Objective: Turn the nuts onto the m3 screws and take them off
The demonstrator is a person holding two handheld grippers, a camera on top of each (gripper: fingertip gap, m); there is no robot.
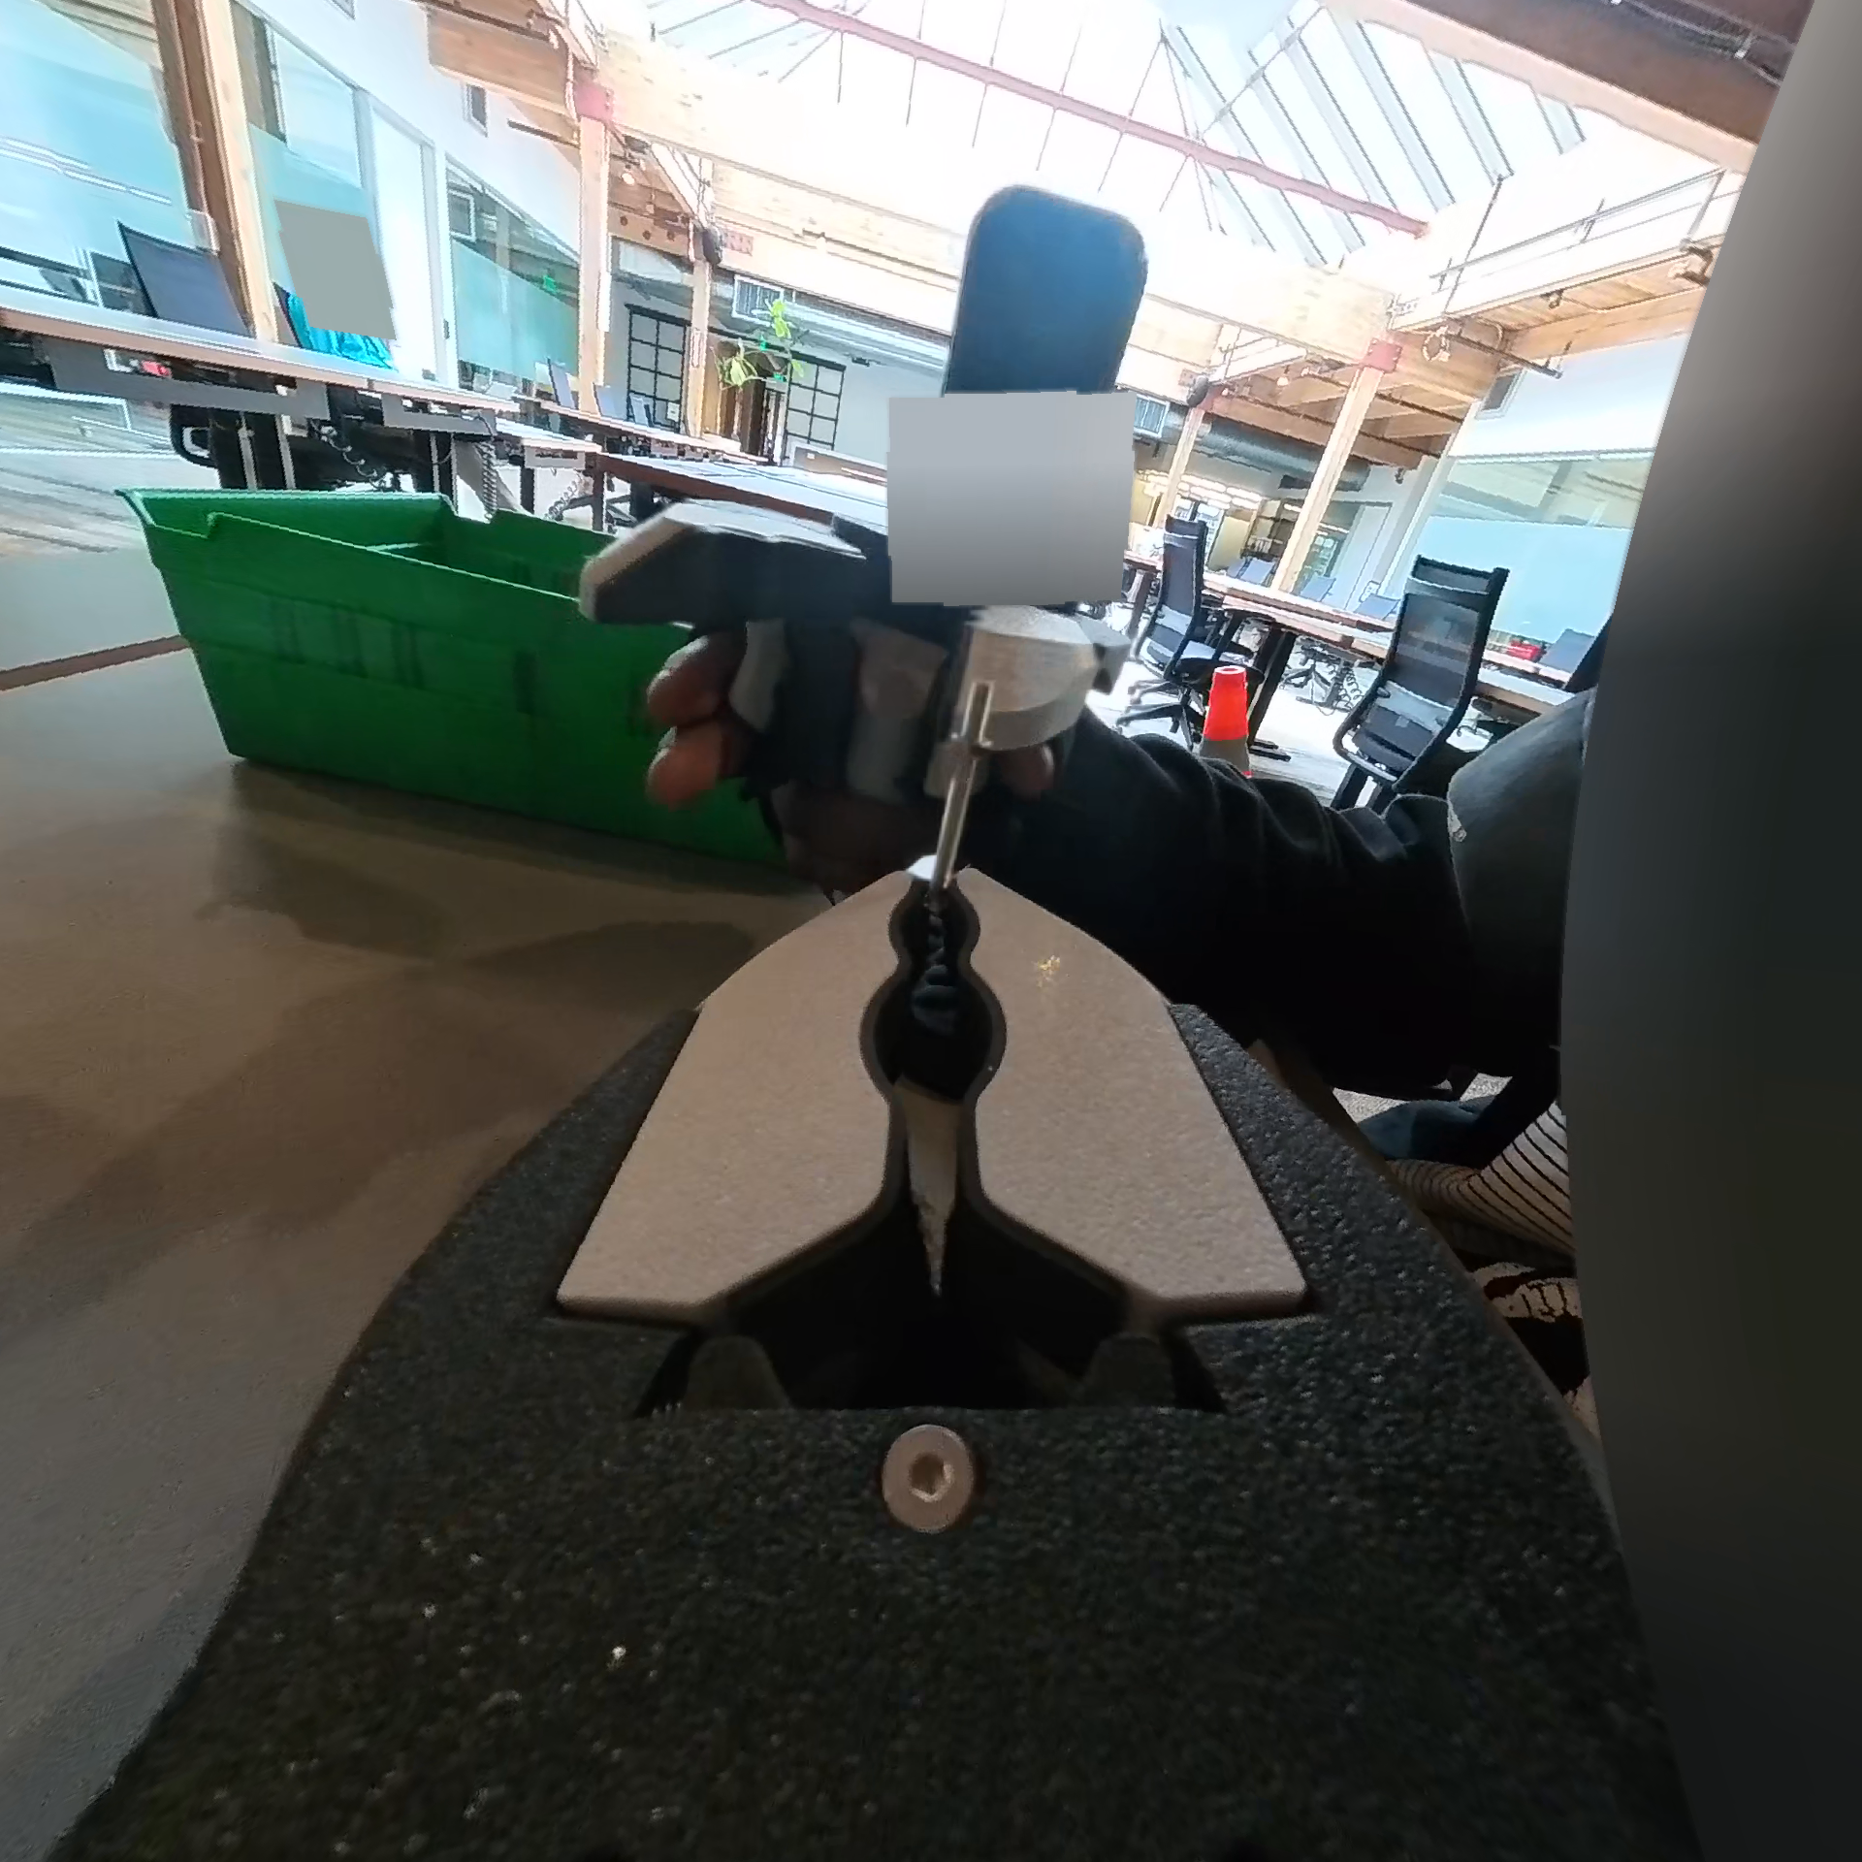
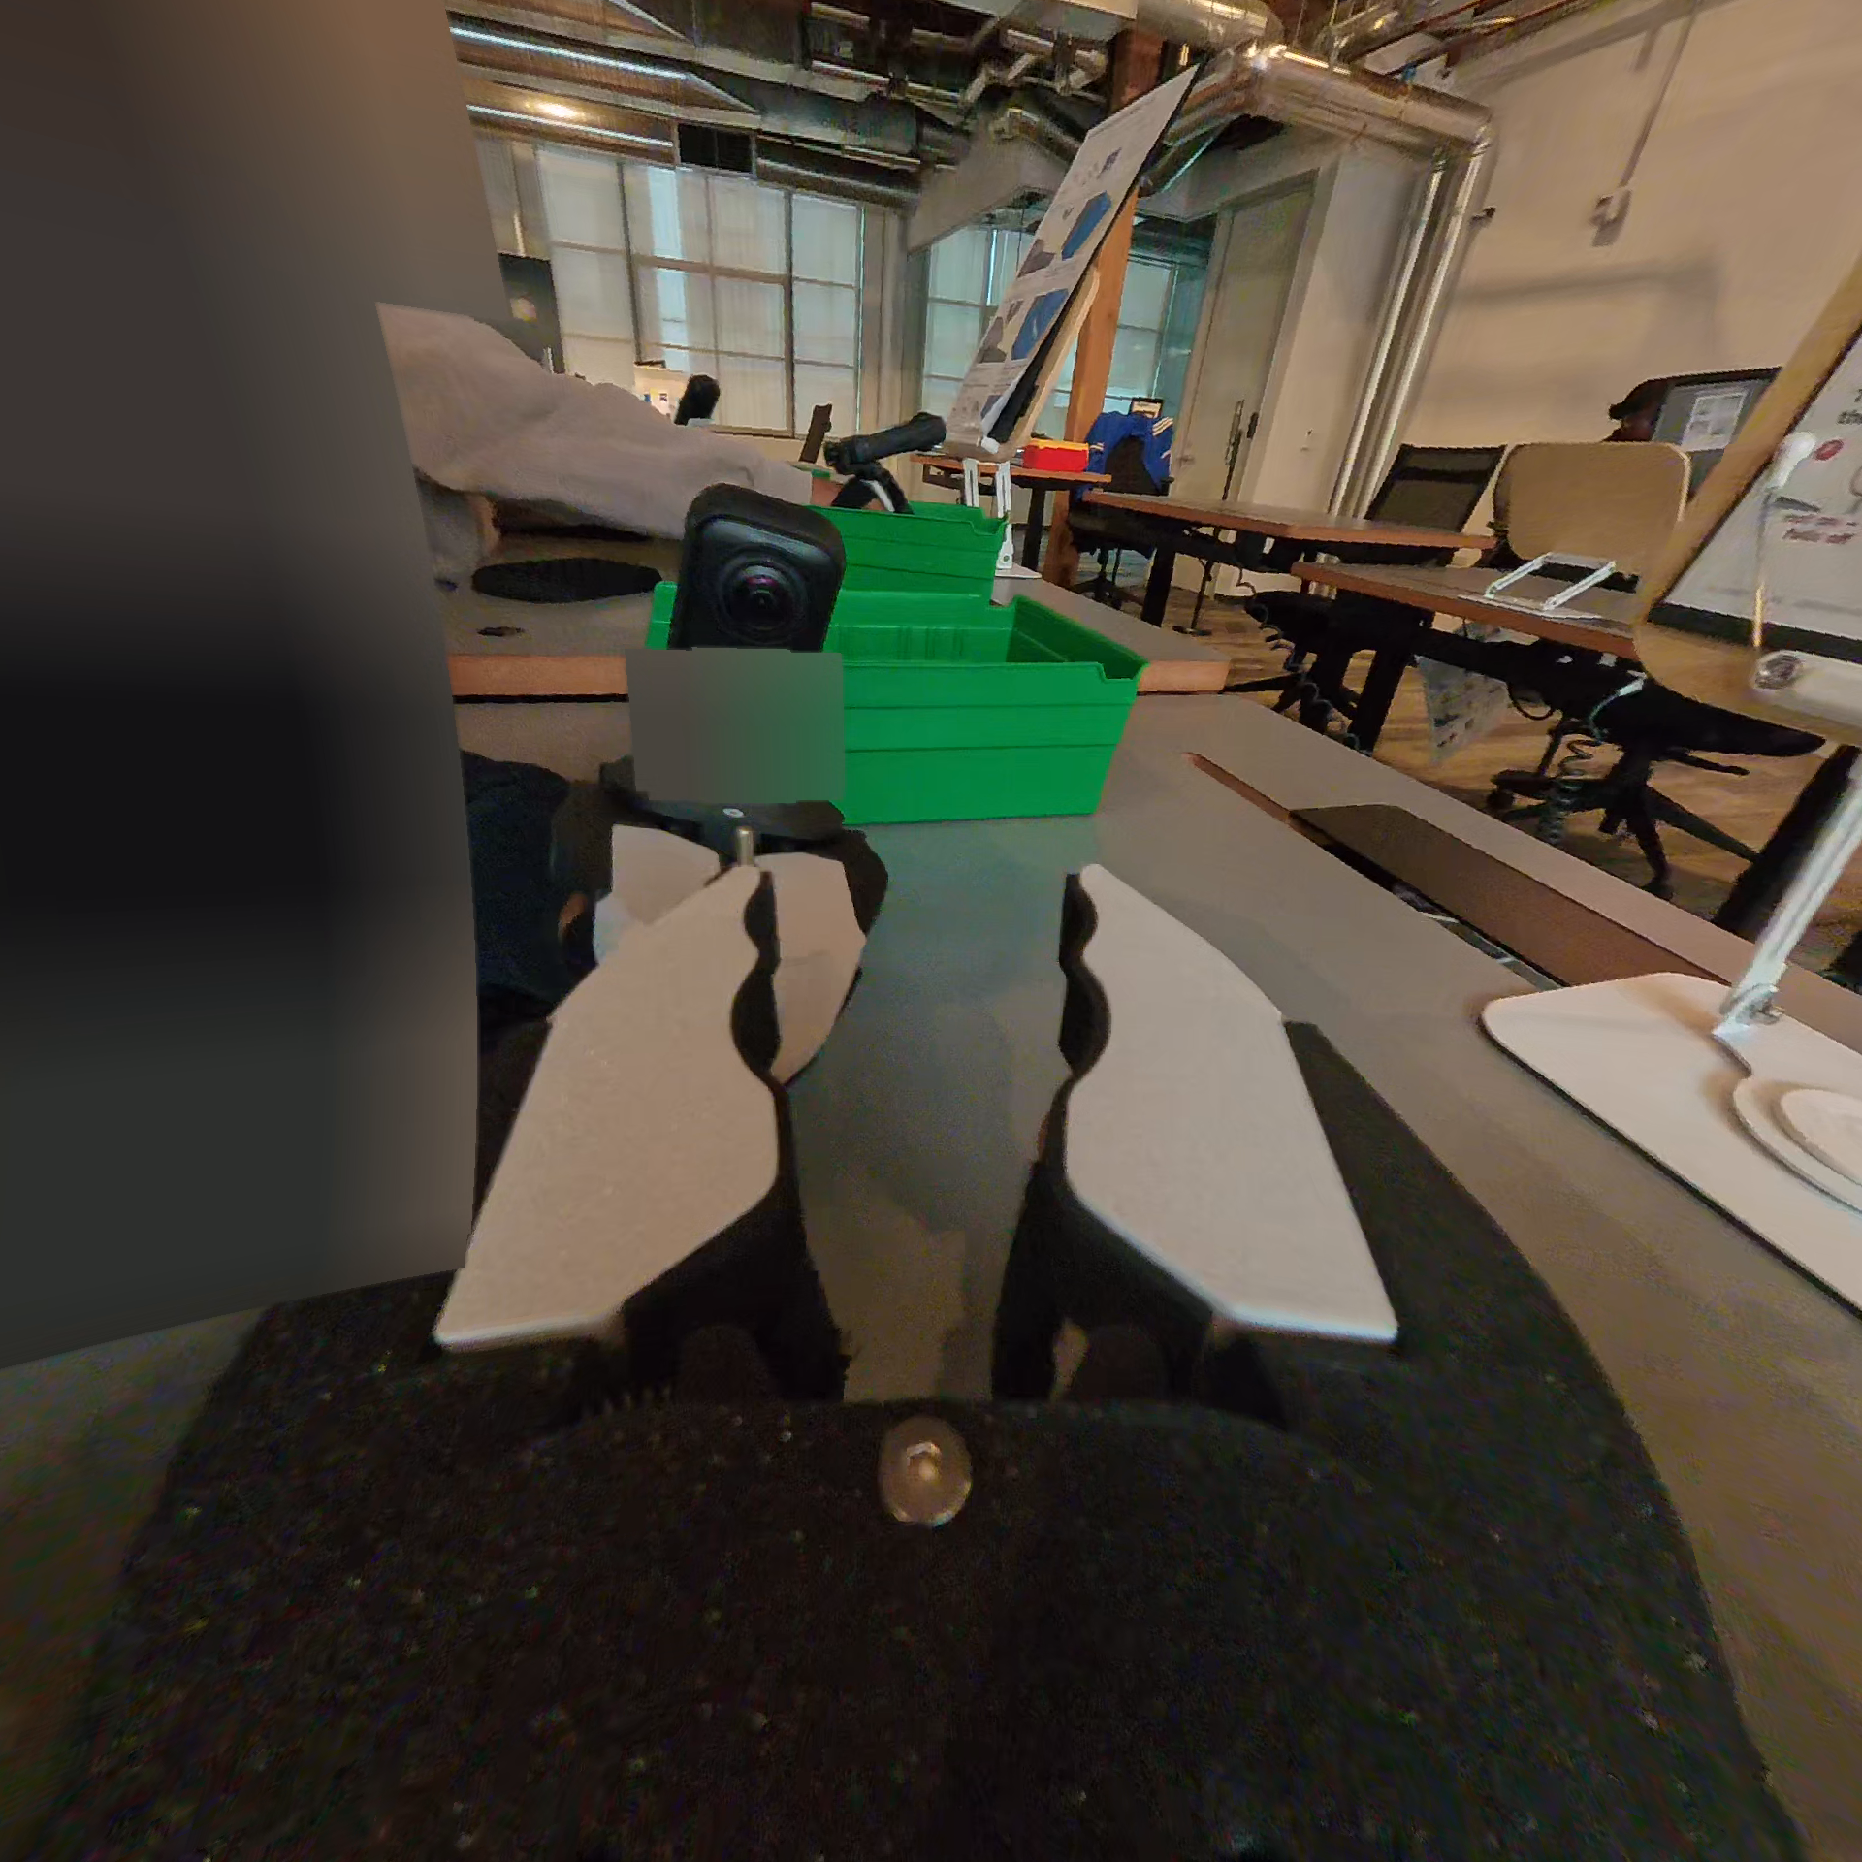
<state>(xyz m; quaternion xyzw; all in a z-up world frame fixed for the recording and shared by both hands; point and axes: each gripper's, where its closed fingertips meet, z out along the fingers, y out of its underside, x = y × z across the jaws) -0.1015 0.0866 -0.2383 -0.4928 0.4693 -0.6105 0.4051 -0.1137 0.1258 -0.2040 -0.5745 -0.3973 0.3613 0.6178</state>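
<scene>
The left gripper (image 1: 942,882), low in the middle of its own view, has its two pale fingers (image 1: 806,1058) closed together on a thin silver screw (image 1: 955,806), clamped at the very tips. The screw rises up and slightly right out of them toward the centre of the frame. Its top end lies in front of the right gripper (image 1: 1018,695), which a hand (image 1: 695,725) holds just above.

In the right wrist view, the right gripper (image 2: 912,887) stands wide open in mid-frame, bare grey table (image 2: 947,957) showing between its fingers (image 2: 1189,1088). Its left fingertip lies just beside the left gripper (image 2: 751,877); the screw's end (image 2: 745,844) pokes up there, left of centre. Whether that fingertip touches the screw cannot be told.

No nut can be made out on the screw.

A green bin (image 1: 403,645) stands on the table at middle left of the left view; an orange cone (image 1: 1226,705) shows at right.
</scene>
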